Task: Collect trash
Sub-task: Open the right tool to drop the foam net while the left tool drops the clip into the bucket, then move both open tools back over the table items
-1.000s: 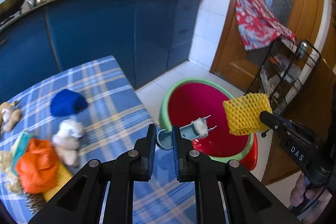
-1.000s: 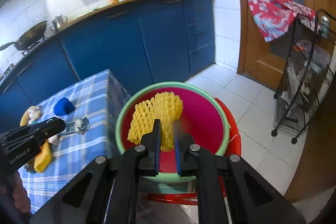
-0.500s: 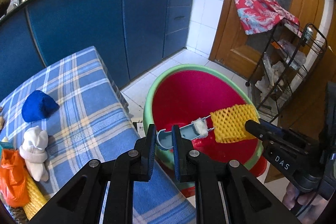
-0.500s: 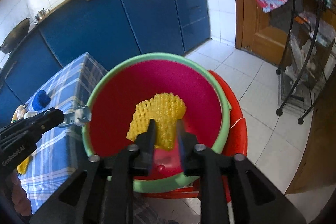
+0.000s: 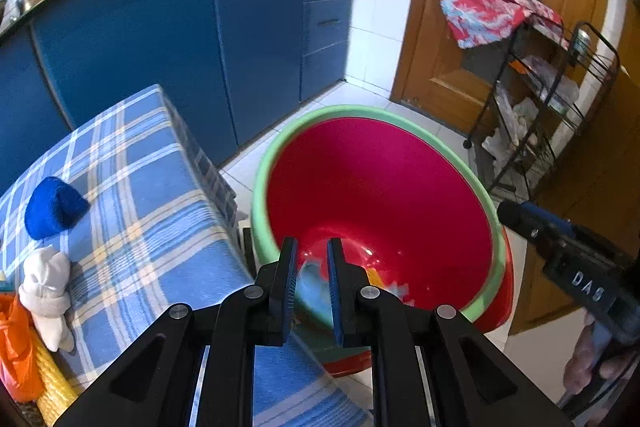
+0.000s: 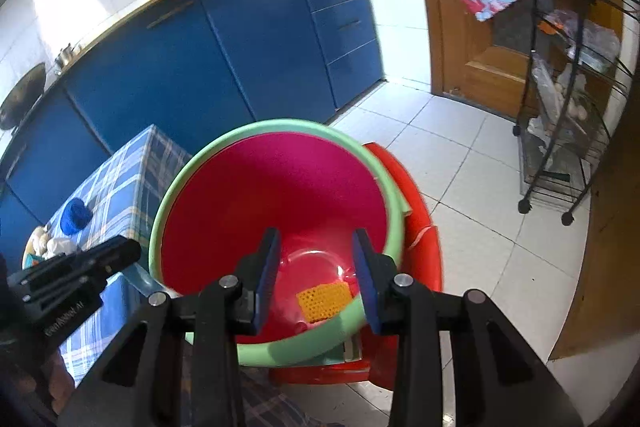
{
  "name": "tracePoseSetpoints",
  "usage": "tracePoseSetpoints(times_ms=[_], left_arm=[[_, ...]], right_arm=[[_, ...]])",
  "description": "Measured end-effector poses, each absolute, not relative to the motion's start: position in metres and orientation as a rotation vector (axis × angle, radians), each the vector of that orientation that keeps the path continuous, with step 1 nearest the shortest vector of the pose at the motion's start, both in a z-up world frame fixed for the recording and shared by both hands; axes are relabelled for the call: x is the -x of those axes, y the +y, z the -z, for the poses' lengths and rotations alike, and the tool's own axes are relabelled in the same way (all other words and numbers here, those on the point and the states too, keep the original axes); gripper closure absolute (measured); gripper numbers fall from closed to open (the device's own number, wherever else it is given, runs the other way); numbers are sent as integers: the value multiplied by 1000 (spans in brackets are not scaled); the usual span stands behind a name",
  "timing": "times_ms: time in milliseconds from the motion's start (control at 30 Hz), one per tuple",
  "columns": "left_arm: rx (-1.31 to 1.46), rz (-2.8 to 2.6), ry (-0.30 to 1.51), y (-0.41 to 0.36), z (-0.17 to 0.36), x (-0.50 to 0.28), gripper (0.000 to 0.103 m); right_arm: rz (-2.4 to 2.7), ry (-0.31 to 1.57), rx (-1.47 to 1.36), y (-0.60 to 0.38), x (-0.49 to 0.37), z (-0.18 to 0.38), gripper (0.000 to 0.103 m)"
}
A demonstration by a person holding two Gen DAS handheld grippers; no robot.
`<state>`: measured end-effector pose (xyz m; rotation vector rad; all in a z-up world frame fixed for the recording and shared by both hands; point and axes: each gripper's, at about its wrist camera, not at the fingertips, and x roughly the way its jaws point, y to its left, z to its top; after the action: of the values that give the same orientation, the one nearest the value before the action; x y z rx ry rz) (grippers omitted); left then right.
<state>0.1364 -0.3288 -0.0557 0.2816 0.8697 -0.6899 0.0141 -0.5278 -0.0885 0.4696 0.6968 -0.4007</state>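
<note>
A red basin with a green rim (image 5: 496, 239) (image 6: 176, 187) stands on a red stool beside the table. My right gripper (image 6: 316, 277) is open and empty above it. The yellow foam net (image 6: 324, 301) lies on the basin's bottom; a sliver of it shows in the left wrist view (image 5: 374, 275). My left gripper (image 5: 312, 281) hangs over the basin's near rim with its jaws slightly apart. A blurred pale blue piece (image 5: 314, 287) shows between them; whether it is held I cannot tell.
The blue plaid table (image 5: 140, 195) carries a blue cloth ball (image 5: 52, 207), a white wad (image 5: 46, 283), an orange bag (image 5: 16, 347) and a second yellow net (image 5: 52, 383). Blue cabinets (image 6: 224, 59) stand behind. A black wire rack (image 6: 568, 99) stands at right.
My right gripper opened and the yellow foam net fell into the basin. My left gripper moved over the basin rim; the pale blue piece with its white tuft no longer sticks out ahead.
</note>
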Motion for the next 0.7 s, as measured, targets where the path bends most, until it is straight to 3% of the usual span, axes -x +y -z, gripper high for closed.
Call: tracePoseSetpoints(times_ms=[67, 133, 167, 700], left_arm=[[-283, 698, 874, -330, 56, -135, 82], [-279, 690, 874, -330, 56, -136, 56], [-276, 683, 867, -329, 55, -135, 53], [-208, 579, 829, -284, 29, -133, 48]], right_arm=[[414, 688, -473, -531, -9, 86, 65], [419, 682, -475, -532, -4, 83, 65], [419, 678, -476, -532, -3, 82, 65], [384, 626, -451, -505, 11, 53, 64]])
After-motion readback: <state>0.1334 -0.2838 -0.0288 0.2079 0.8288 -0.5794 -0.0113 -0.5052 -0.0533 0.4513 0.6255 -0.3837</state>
